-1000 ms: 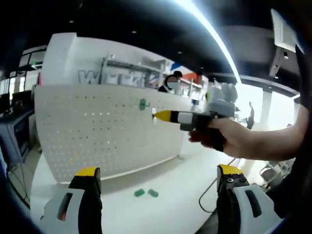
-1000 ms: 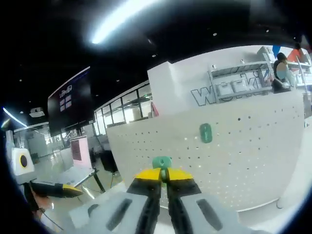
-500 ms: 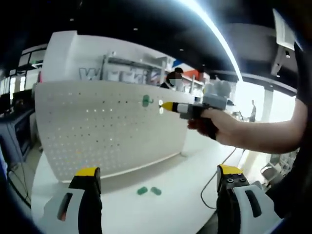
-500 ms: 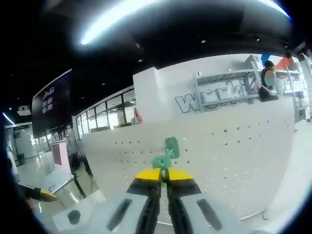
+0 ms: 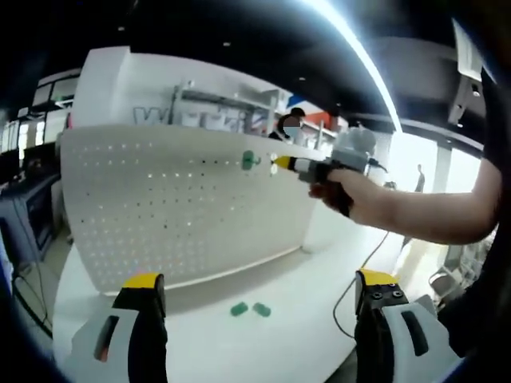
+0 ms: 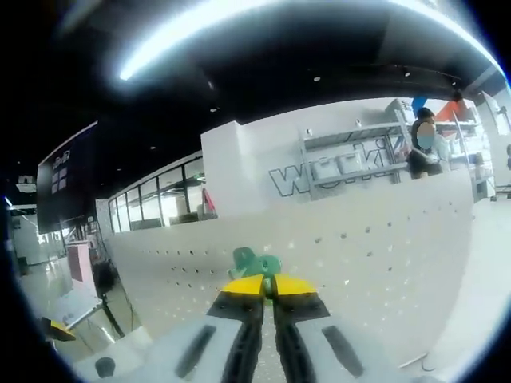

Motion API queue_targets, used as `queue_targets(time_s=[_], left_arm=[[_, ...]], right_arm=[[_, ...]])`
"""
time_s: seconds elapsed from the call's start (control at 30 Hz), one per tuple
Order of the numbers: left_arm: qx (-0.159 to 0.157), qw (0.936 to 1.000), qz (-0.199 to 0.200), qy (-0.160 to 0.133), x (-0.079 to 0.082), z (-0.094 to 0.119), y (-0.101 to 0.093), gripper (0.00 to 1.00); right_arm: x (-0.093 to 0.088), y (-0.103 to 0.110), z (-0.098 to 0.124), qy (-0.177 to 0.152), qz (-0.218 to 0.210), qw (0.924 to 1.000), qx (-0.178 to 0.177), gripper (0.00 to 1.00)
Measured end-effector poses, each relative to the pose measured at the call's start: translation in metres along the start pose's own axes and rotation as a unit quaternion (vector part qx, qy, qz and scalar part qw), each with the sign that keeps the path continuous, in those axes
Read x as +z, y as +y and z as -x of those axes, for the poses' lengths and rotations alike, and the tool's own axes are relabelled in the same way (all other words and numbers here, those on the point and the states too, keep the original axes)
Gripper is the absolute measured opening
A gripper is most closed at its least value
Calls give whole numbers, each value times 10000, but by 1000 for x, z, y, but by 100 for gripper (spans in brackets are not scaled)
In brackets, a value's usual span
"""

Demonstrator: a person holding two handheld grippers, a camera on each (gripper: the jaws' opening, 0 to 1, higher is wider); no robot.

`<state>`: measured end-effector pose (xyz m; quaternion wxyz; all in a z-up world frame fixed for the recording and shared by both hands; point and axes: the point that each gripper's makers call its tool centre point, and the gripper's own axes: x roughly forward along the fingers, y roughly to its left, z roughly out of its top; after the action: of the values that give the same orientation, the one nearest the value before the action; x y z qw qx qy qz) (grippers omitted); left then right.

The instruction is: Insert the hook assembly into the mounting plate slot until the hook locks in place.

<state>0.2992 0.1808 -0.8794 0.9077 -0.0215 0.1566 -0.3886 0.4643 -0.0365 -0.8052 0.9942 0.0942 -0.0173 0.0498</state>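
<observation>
Over the last second the right gripper (image 6: 269,287) has closed in on the white pegboard (image 5: 184,207), carrying its small green hook (image 6: 263,266) up beside the green hook already mounted (image 5: 251,159) near the board's upper right edge; insertion looks imminent, not yet locked. The held hook is a glossy rounded plastic piece, clamped between shut yellow-tipped jaws. The left gripper (image 5: 259,291) hangs back, jaws wide apart and empty, above two spare green hooks (image 5: 250,308) on the worktop (image 5: 207,343) near the board's foot.
</observation>
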Motion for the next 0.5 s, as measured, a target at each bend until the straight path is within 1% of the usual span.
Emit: queue_targets(time_s=[0.2,0.5], left_arm=[[19,10000,27,43,-2,-1,4,100],[74,9999,68,64,-3,-2,10,100]], right_arm=[[2,-3,-10,-57,48,10000,-58,1],[7,-14,-24,-187,138,9995,-224,1]])
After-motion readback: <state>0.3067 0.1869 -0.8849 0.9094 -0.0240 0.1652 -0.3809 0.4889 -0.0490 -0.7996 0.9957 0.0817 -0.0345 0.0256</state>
